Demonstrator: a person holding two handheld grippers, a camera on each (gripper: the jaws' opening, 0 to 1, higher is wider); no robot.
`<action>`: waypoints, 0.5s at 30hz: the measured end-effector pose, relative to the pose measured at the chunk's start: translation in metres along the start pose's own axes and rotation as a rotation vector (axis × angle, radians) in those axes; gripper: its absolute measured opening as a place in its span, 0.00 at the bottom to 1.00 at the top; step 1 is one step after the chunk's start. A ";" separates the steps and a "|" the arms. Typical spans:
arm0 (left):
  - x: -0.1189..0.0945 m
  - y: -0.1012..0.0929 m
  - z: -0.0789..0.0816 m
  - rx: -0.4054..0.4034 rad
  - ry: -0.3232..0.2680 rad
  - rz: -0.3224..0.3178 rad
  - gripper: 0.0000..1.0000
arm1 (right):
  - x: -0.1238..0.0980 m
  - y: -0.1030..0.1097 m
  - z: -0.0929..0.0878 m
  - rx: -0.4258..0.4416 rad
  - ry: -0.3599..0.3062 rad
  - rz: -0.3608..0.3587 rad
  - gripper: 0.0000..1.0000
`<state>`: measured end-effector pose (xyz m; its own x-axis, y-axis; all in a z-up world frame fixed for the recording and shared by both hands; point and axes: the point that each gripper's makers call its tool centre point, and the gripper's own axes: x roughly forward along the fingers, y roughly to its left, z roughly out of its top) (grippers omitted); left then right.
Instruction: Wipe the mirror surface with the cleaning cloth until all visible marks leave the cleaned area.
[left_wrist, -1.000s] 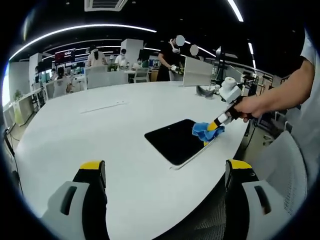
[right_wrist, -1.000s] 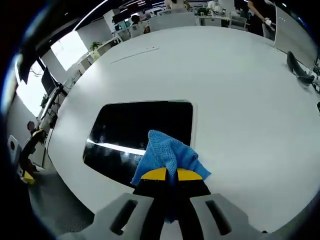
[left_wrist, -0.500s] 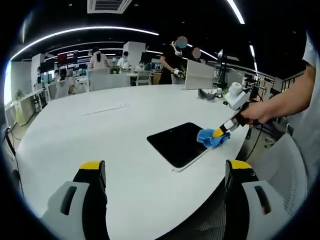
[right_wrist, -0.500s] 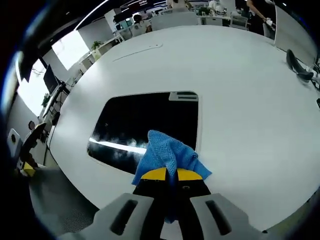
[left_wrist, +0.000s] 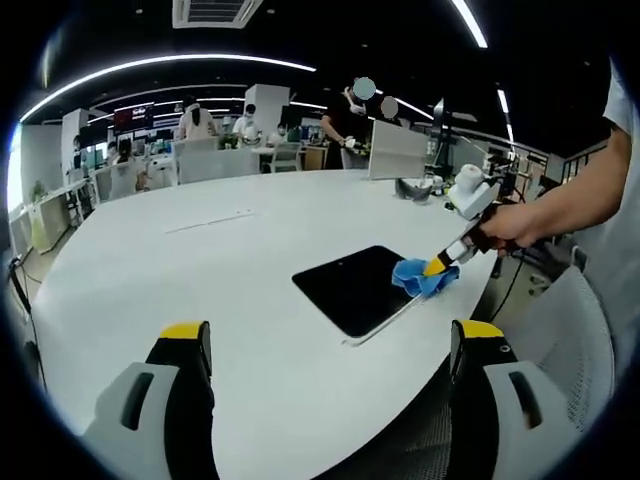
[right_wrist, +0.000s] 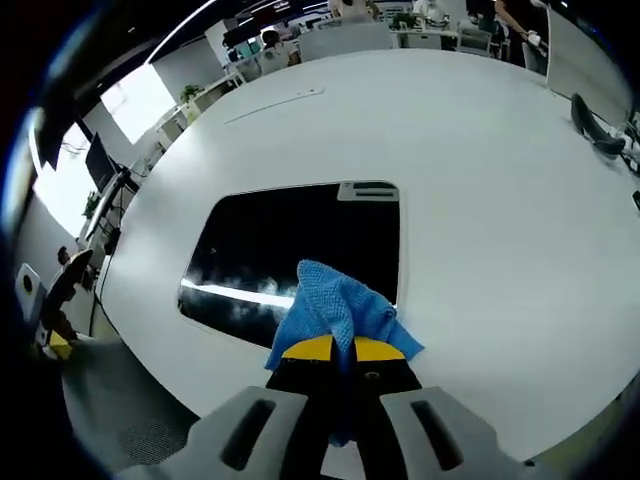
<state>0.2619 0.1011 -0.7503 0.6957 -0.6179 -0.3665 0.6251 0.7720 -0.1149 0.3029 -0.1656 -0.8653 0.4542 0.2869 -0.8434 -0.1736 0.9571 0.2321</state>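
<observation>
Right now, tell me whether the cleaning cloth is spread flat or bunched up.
Bunched up. The blue cleaning cloth is pinched in a crumpled wad by the right gripper, at the near edge of the mirror.

L gripper (left_wrist: 332, 345): jaws wide apart, yellow tips up from the bottom of the left gripper view, nothing between them. R gripper (right_wrist: 335, 347): jaws closed tight, yellow tips together, pinching the blue cleaning cloth (right_wrist: 335, 310). In the left gripper view the R gripper (left_wrist: 436, 266) comes in from the right, angled down, gripped by the person's hand (left_wrist: 505, 226) w/ bare forearm behind.
</observation>
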 end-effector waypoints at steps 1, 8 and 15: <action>-0.001 0.000 0.002 -0.001 -0.012 -0.003 0.99 | 0.000 0.001 -0.001 -0.003 0.000 0.002 0.00; 0.001 -0.001 -0.001 -0.005 0.008 -0.007 0.99 | 0.000 0.005 -0.002 -0.009 0.003 -0.009 0.00; -0.001 0.000 0.001 0.004 -0.005 0.001 0.99 | 0.001 0.005 -0.001 0.001 0.006 -0.013 0.00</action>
<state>0.2616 0.1015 -0.7492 0.6981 -0.6179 -0.3617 0.6260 0.7719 -0.1105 0.3017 -0.1608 -0.8652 0.4517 0.2739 -0.8491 -0.1666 0.9609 0.2213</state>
